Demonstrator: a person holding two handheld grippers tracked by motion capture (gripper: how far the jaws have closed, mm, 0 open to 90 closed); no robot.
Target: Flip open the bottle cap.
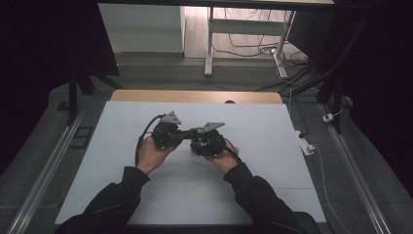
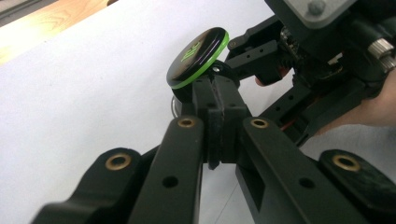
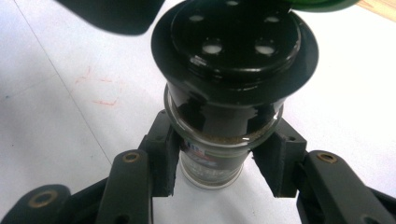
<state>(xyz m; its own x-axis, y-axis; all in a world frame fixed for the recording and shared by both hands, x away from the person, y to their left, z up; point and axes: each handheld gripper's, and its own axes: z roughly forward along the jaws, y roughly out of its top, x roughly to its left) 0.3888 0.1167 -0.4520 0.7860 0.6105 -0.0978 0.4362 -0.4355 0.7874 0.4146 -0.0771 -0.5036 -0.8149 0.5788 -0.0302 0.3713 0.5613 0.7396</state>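
Observation:
My right gripper [image 3: 219, 161] is shut on a small glass spice jar [image 3: 212, 163], its pads on the glass just below the black shaker cap [image 3: 233, 42] with its holes. The jar's flip lid [image 2: 198, 53], black with a green rim, stands open on the far side of the cap. My left gripper [image 2: 215, 91] is shut, pads together, with its tips close to the cap beneath the lid; whether they touch it I cannot tell. In the high view both grippers meet over the middle of the white table [image 1: 122, 161], left gripper [image 1: 181, 135] facing the right gripper [image 1: 196, 140].
A wooden strip [image 1: 195, 96] runs along the table's far edge. A power strip [image 1: 307, 146] and cables lie on the floor at the right. Metal rails [image 1: 44, 175] flank the table, and desk legs [image 1: 209, 44] stand behind it. Faint red marks [image 3: 105, 100] show on the tabletop.

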